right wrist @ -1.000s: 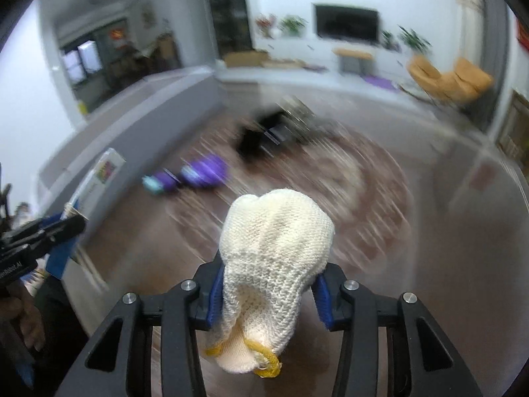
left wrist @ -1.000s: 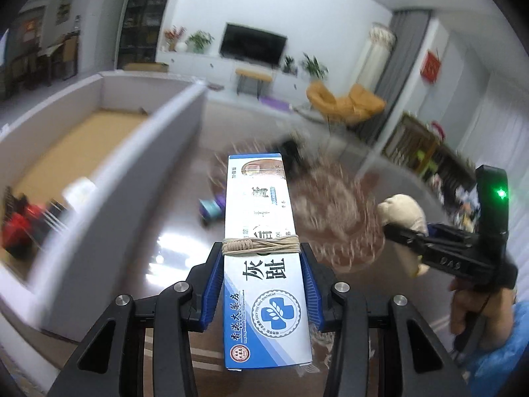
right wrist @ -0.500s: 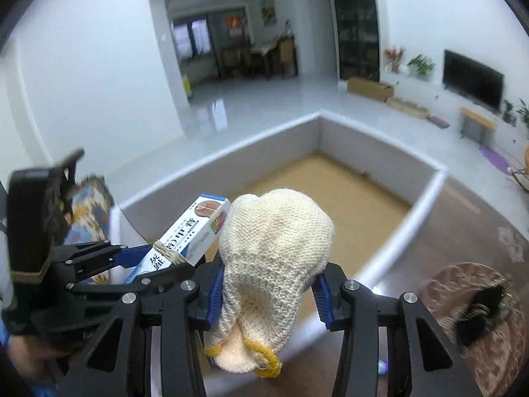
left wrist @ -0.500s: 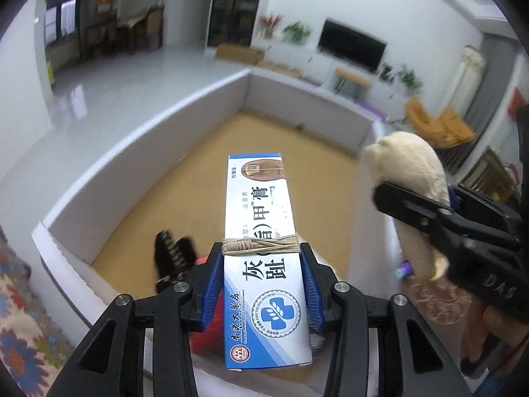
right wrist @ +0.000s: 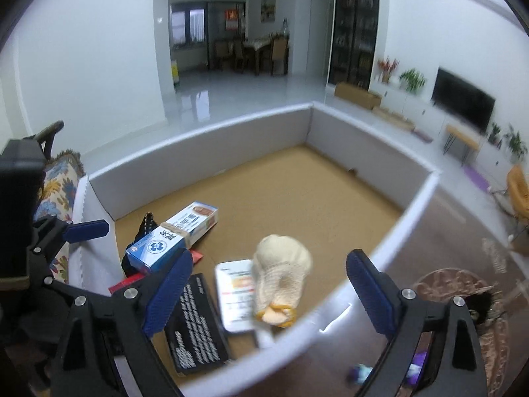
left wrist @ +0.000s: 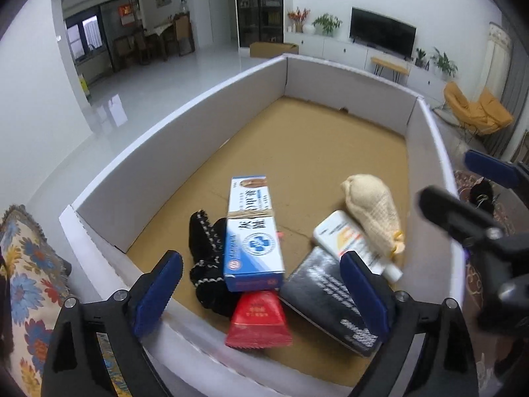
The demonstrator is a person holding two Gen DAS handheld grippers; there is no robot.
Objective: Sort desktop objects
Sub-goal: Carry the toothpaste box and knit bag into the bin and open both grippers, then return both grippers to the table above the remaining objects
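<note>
A large white-walled cardboard box [left wrist: 185, 119] [right wrist: 205, 152] holds the sorted things. The blue-and-white medicine carton [left wrist: 253, 231] [right wrist: 173, 235] lies in its near end on a black knitted item [left wrist: 206, 258]. The cream knitted glove [left wrist: 372, 208] [right wrist: 281, 274] rests on a white tube [left wrist: 355, 244] [right wrist: 236, 294]. A black packet [left wrist: 327, 301] [right wrist: 195, 321] and a red packet [left wrist: 259, 321] lie beside them. My left gripper [left wrist: 261, 297] is open and empty above the carton. My right gripper [right wrist: 267, 294] is open and empty above the glove.
A floral cushion [left wrist: 23, 264] lies left of the box. A patterned round mat with a black object [right wrist: 476, 301] sits on the brown table to the right, with small purple items [right wrist: 413, 369] near the box wall. The far half of the box floor [left wrist: 314, 139] is bare cardboard.
Both grippers have opened and let go. The carton and the glove, held half a second ago, now lie in the box among the other items.
</note>
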